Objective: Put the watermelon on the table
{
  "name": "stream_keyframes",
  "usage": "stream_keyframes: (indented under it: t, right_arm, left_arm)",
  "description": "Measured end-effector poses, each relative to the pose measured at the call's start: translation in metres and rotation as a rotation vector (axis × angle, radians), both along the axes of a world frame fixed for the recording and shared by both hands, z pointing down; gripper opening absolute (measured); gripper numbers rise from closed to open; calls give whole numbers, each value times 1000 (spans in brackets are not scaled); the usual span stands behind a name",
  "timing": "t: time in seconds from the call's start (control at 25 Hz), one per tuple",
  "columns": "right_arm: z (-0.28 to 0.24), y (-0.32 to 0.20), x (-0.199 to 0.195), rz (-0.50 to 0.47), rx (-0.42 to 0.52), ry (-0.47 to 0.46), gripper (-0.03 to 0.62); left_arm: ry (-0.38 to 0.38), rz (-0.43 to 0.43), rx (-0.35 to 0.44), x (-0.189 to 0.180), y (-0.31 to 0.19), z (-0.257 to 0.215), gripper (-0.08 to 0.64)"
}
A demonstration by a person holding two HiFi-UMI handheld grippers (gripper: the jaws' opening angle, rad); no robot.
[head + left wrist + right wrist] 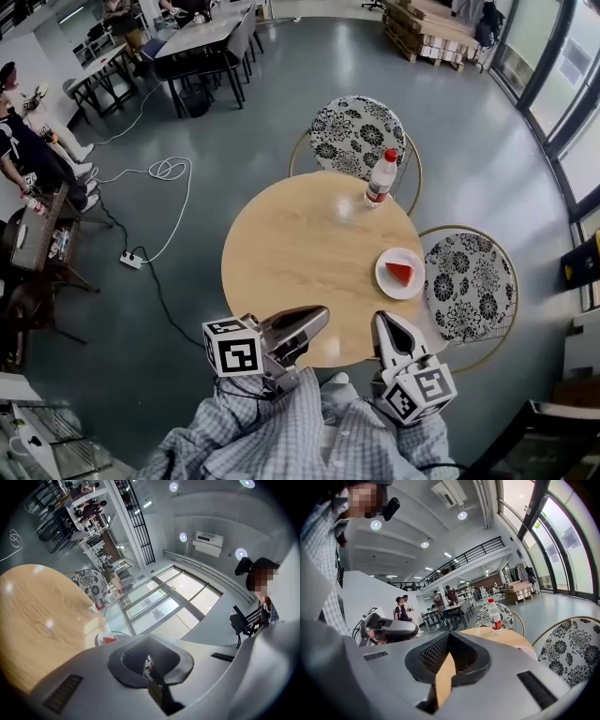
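**One Watermelon Slice on the Desk**

Your left claw point(322, 316) and right claw point(382, 321), both closed and empty, hang at the round desk point(300, 244). One watermelon slice point(399, 273) sits on one plate point(412, 287) just beyond the right claw. One bottle point(380, 178), label unreadable, and two floral chairs point(356, 131) stand farther off.

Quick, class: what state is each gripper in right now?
Left gripper: closed, holding nothing.
Right gripper: closed, holding nothing.

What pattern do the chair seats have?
Black-and-white floral chair seats, clearest in the head view.
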State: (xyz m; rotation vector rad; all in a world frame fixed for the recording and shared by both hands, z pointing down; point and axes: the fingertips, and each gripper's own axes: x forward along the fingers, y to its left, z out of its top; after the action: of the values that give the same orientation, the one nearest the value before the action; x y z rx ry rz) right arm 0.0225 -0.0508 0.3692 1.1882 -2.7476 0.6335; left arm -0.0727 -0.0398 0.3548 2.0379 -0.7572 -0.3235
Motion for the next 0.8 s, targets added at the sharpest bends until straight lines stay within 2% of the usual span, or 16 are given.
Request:
stream_keyframes:
  t: [0.12, 0.28, 0.8]
  right_arm:
    - [-2, -3, -8, -3, 1, -23, 8]
    - [-2, -1, -14, -11, 3, -20, 8]
    - [-12, 3, -13, -13, 13, -45, 8]
  left_arm:
    - [-13, 7, -1, -4, -2, 3, 6]
    - [7, 7, -8, -4, -4, 4, 6]
    - [25, 45, -5, 3, -2, 2, 6]
